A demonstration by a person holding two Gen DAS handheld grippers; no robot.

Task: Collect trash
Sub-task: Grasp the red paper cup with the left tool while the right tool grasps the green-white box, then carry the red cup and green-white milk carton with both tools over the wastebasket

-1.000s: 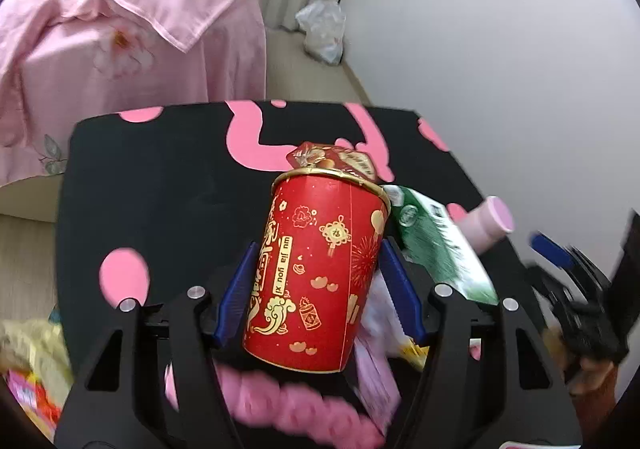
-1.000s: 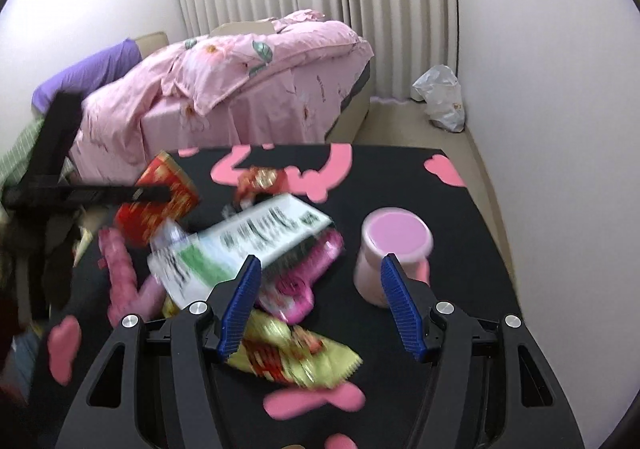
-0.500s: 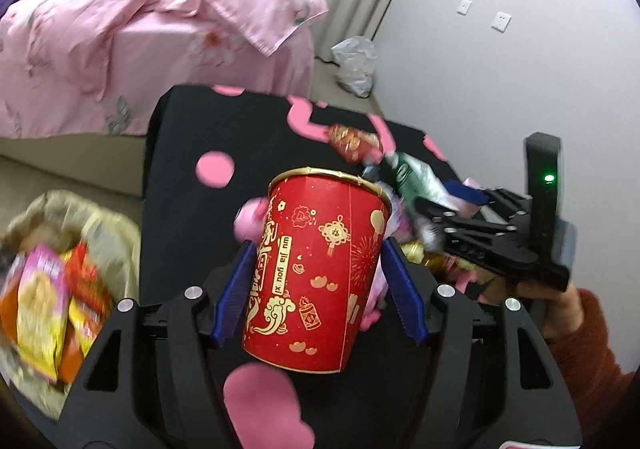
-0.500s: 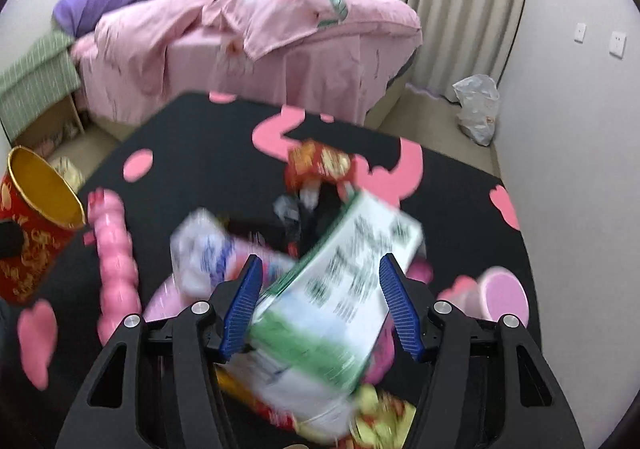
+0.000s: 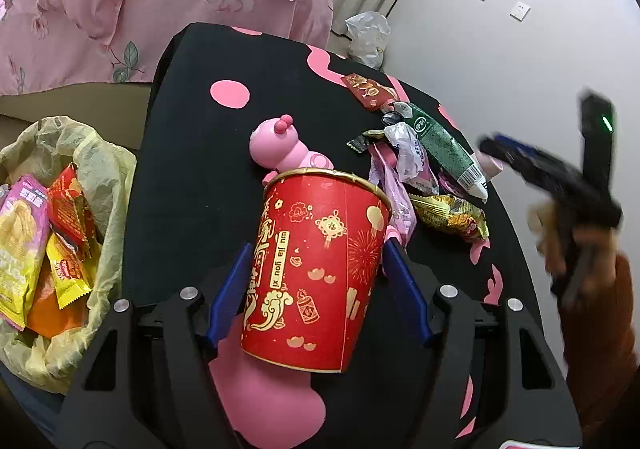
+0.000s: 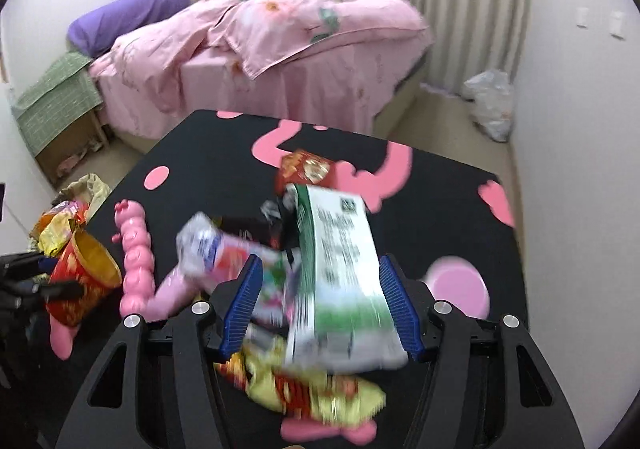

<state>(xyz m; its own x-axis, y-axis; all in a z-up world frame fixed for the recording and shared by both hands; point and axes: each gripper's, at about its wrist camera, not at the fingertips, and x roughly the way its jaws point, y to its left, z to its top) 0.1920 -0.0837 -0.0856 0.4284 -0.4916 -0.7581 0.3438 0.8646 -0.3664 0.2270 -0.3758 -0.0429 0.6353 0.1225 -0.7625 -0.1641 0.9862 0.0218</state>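
While a person works at a black table (image 5: 192,153) printed with pink shapes, each hand carries a two-finger gripper. The left gripper (image 5: 316,281) clasps a red paper cup (image 5: 316,269) decorated with gold patterns; its blue pads (image 5: 230,289) press on both sides of the cup, which tilts slightly with its gold rim pointing away from the camera. Below the table's left edge sits a yellowish trash bag (image 5: 100,177), open and already holding bright snack packets (image 5: 24,233). Behind the cup lies a pink caterpillar toy (image 5: 280,145).

Toward the right of the table is a heap of litter: a green and white carton (image 5: 444,149), crumpled clear plastic (image 5: 408,149), a yellow snack wrapper (image 5: 448,215) and, farther back, a red packet (image 5: 366,91). In the left wrist view, the right gripper (image 5: 516,153) appears blurred above that heap, held by a hand (image 5: 560,237) in a rust-coloured sleeve (image 5: 600,329).

From the right wrist view, the right gripper (image 6: 320,305) hovers over the heap with its jaws standing wide apart. The carton (image 6: 340,277) lies between the blue pads (image 6: 242,305), blurred, and neither pad visibly presses on it. A pink lidded pot (image 6: 460,285) stands just right of the fingers. A bed with pink covers (image 6: 280,45) fills the background, with a white plastic bag (image 6: 492,105) on the floor by the wall.
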